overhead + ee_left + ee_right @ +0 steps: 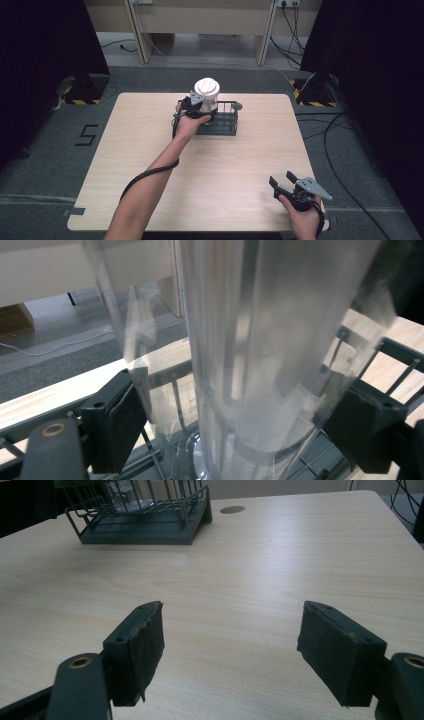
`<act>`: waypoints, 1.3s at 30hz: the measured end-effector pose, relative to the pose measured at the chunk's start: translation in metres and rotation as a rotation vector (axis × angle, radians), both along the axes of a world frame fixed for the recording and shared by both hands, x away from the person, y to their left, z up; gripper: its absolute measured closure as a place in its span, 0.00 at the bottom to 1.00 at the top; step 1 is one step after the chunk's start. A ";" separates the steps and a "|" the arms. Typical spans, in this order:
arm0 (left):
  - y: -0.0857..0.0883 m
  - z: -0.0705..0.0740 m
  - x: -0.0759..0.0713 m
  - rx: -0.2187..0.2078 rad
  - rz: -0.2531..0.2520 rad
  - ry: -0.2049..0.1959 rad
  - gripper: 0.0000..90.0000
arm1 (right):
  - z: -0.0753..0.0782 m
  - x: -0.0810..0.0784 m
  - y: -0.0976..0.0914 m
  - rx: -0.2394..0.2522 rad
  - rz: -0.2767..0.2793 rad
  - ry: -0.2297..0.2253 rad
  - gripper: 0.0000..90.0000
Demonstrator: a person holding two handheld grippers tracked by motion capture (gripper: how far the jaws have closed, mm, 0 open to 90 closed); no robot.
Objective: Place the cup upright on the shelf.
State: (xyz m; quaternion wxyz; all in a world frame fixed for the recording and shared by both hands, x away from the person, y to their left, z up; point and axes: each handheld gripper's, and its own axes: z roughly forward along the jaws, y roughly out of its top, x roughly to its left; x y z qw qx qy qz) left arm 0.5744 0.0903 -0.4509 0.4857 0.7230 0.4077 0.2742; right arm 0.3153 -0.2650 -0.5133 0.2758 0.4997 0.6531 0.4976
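Glass cup (206,93) between left tongs (235,430), in rack (225,124)

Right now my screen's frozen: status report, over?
Left hand-held gripper around clear cup at wire rack. Right hand-held gripper open, holding nothing. Tabletop between them bare.

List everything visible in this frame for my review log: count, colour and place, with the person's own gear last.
Table: one, light wood, centre of the high view.
Wire rack: one, dark grey, far middle of the table.
Clear cup: one, see-through with a pale top, upright in the rack, between the left gripper's jaws.
Round mark: one, dark, on the tabletop just right of the rack; cannot tell what it is.
Floor carpet: grey, around the table.
Wall cables: several, dark, far right floor.
Left gripper: one, black, at the rack, jaws on either side of the cup.
Right gripper: one, black, near right corner of the table, jaws open with nothing between them.
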 end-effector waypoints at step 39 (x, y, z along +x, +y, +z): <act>0.040 0.011 -0.042 -0.004 -0.019 -0.045 0.16 | 0.000 0.000 0.000 0.002 -0.004 0.004 0.30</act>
